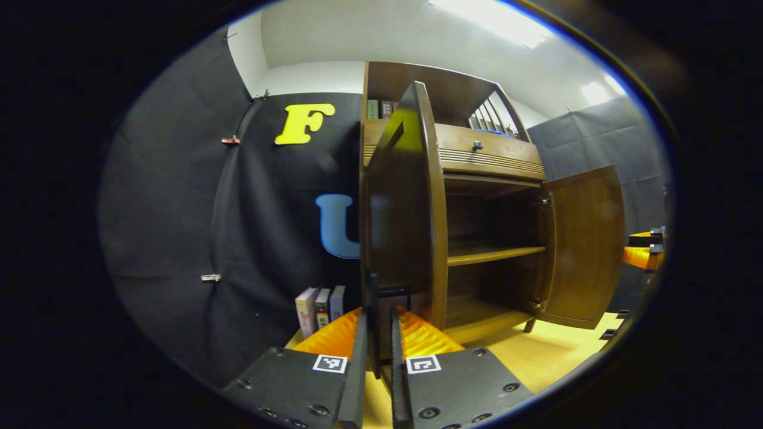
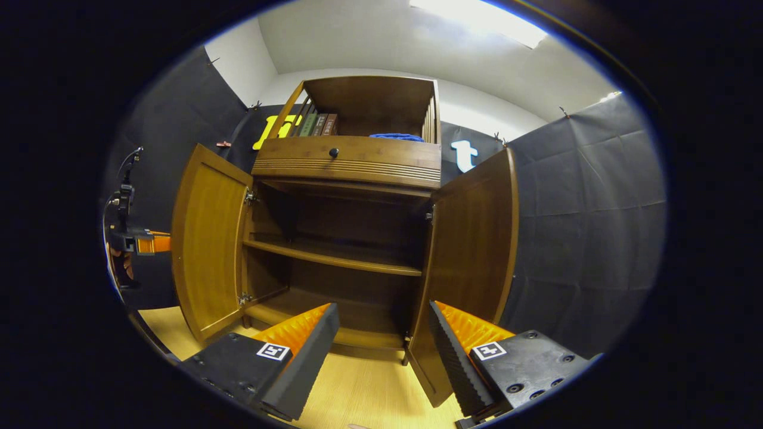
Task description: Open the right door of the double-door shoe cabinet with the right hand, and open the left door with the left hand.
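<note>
1. Shoe cabinet [image 2: 351,196] stands on a light wood floor [image 2: 357,393] against the black cloth wall, both lower doors swung open.
2. In the right gripper view, left door [image 2: 205,238] hangs open at the left side and right door [image 2: 471,256] open at the right side, each out toward the camera.
3. Inside: one shelf [image 2: 334,257] across the middle, bottom board below it, nothing on either that I can make out.
4. Above the doors a drawer [image 2: 351,159] with a small dark knob [image 2: 334,153]; an open top compartment holds books [image 2: 317,124] and a blue cloth [image 2: 398,137].
5. Right gripper [image 2: 381,345]: fingers spread wide, nothing between them, pointing at the cabinet's open front, its right finger [image 2: 459,351] just beside the right door's lower edge. Touching or not, cannot tell.
6. Left gripper [image 1: 375,351]: fingers drawn narrow, close on either side of the left door's edge and a dark handle [image 1: 390,292] on it. Looks clamped on the handle area, though the contact is partly hidden.
7. In the left gripper view the left door [image 1: 405,208] is seen edge-on, right in front; the right door [image 1: 587,244] is open farther off.
8. Other gripper shows small at the right edge [image 1: 644,247] of the left gripper view, beyond the right door.
9. A few boxes [image 1: 320,308] stand on the floor beside the cabinet, near the cloth wall.
</note>
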The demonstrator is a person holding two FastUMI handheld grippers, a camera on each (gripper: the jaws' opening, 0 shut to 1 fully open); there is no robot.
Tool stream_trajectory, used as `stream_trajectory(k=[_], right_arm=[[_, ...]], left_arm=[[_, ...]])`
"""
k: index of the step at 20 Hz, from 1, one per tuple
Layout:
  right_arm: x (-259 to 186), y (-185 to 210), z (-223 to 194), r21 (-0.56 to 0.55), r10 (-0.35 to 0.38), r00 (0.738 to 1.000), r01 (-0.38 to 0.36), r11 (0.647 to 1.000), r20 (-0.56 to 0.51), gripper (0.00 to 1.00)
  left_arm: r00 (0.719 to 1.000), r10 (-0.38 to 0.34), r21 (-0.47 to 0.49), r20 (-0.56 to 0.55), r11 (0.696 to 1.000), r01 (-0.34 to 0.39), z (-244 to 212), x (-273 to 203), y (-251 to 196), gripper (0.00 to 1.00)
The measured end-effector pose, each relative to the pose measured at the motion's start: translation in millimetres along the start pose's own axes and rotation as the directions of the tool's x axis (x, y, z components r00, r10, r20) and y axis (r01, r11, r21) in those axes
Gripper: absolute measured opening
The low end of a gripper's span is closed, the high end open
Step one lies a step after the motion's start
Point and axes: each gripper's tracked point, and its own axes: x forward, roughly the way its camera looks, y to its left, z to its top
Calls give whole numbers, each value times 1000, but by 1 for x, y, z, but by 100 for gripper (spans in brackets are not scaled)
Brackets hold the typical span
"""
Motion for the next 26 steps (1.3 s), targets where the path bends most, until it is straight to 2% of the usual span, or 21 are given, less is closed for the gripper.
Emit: stream_trajectory(k=[4, 6, 7, 9, 11, 14, 15, 16, 18, 22, 24, 25, 26], right_arm=[[14, 17, 0, 14, 58, 998, -58, 998, -7, 94], [19, 25, 1, 27, 81, 997, -81, 996, -1, 94], [23, 31, 2, 35, 94, 996, -94, 995, 2, 95], [30, 40, 4, 46, 108, 994, -109, 993, 7, 96], [36, 38, 4, 38, 75, 997, -75, 996, -2, 96], [35, 44, 11, -17, 64, 998, -64, 998, 10, 97], [35, 49, 15, -32, 74, 997, -73, 997, 24, 97], [34, 52, 19, -43, 85, 996, -83, 996, 41, 96], [35, 58, 27, -57, 99, 993, -95, 994, 69, 97], [37, 76, 36, -3, 154, 984, -155, 988, 87, 97], [37, 77, 37, 2, 158, 983, -159, 987, 91, 97], [38, 76, 38, -1, 153, 984, -154, 988, 95, 97], [38, 76, 37, -2, 150, 984, -151, 989, 97, 97]], left_arm=[[1000, -18, -61, -4, 998, 18, 7, -31, -9, 24], [999, -40, -9, 9, 999, 40, 16, -44, -24, 37], [999, -43, 12, 22, 999, 43, 20, -48, -32, 37], [994, -94, 25, 49, 995, 92, 26, -52, -63, 48], [990, -130, 4, 58, 991, 130, 31, -50, -89, 68], [988, -128, -16, 82, 991, 130, 40, -39, -111, 95], [988, -114, -35, 105, 992, 118, 44, -34, -117, 98], [988, -95, -63, 124, 993, 103, 45, -29, -123, 94], [991, -53, -116, 126, 991, 68, 40, -16, -131, 97], [995, -42, -183, 88, 981, 58, 38, -4, -138, 97], [997, -15, -196, 76, 980, 29, 42, -5, -130, 95], [997, 3, -189, 71, 982, 10, 44, -6, -126, 97], [998, 19, -174, 65, 985, -7, 44, -7, -122, 94]])
